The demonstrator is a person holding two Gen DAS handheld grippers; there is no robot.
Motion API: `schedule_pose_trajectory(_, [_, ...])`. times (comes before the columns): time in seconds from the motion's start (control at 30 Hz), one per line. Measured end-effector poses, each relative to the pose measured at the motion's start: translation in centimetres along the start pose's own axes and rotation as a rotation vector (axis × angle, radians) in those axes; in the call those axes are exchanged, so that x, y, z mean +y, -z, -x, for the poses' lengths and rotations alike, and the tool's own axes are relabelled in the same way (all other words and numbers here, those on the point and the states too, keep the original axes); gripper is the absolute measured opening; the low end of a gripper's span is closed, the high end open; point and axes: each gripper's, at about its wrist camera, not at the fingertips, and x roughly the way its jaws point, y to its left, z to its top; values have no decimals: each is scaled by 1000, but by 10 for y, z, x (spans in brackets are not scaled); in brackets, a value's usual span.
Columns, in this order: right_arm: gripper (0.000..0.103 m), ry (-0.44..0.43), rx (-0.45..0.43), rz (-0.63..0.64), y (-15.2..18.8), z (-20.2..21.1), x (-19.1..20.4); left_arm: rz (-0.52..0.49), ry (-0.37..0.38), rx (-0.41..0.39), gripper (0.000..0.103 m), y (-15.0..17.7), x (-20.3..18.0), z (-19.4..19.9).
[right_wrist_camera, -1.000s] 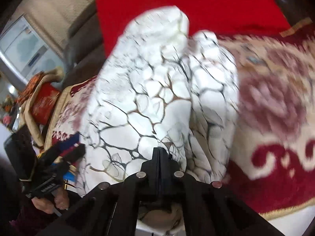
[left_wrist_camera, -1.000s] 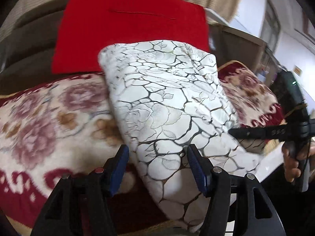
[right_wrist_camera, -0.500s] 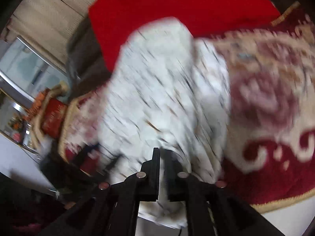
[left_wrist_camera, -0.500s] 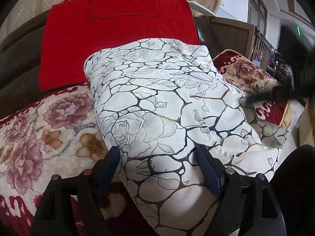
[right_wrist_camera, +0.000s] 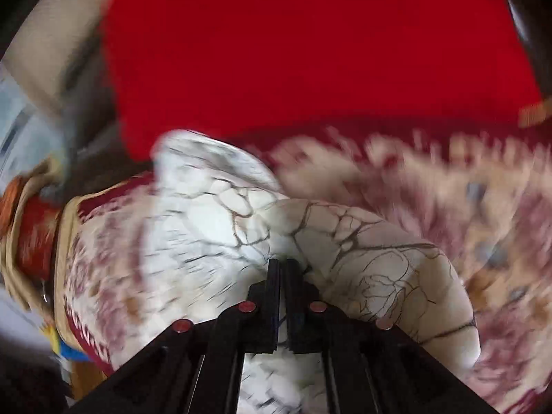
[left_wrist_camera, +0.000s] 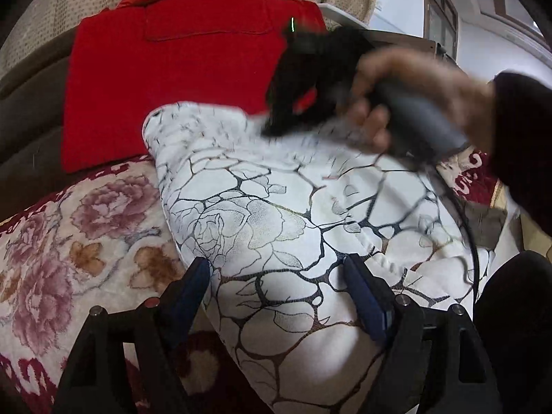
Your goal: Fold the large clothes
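Pinching white garment (right_wrist_camera: 362,241) fold, right gripper (right_wrist_camera: 283,265) jaws closed, left gripper (left_wrist_camera: 276,276) jaws just widened, straddling cloth.

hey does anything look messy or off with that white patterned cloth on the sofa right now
Nothing is spilled or damaged. The white cloth lies bunched rather than flat on the flowered blanket, one fold pinched in the shut right gripper. The left gripper straddles its near end, open.
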Motion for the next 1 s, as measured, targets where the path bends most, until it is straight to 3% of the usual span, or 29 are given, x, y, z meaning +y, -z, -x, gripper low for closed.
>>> schedule_pose_trajectory(0.07, [1, -81, 0, -60, 0, -7, -16, 10, 15, -4, 80, 0, 2, 1])
schedule_pose_trajectory(0.13, [1, -100, -12, -72, 2, 1, -19, 13, 26, 1, 80, 0, 3, 3])
schedule_pose_trajectory(0.3, [8, -144, -77, -28, 27, 58, -10, 112, 79, 5, 81, 4, 16, 16])
schedule_pose_trajectory(0.4, [8, -176, -105, 57, 61, 99, 2, 119, 64, -42, 81, 4, 20, 32])
schedule_pose_trajectory(0.47, [8, -141, -114, 115, 89, 113, 21, 104, 50, -61, 81, 4, 19, 39])
schedule_pose_trajectory(0.57, [8, -117, -129, 178, 136, 137, 29, 70, -8, -35, 81, 8, 13, 35])
schedule_pose_trajectory(0.63, [8, -108, -125, 172, 163, 138, 25, 74, -26, 5, 82, 12, 11, 25])
schedule_pose_trajectory(0.73, [6, 2, -72, 134, 192, 107, 2, 116, -20, 43, 86, 12, 15, 15])
schedule_pose_trajectory(0.8, [6, -27, -93, 120, 203, 89, -13, 110, -41, 55, 86, 12, 11, 11])
schedule_pose_trajectory(0.87, [5, -53, -103, 101, 202, 91, -17, 97, -66, 43, 86, 12, 8, 13])
schedule_pose_trajectory(1.0, [6, -67, -39, 58, 183, 105, -13, 103, -70, 43, 87, 12, 10, 14])
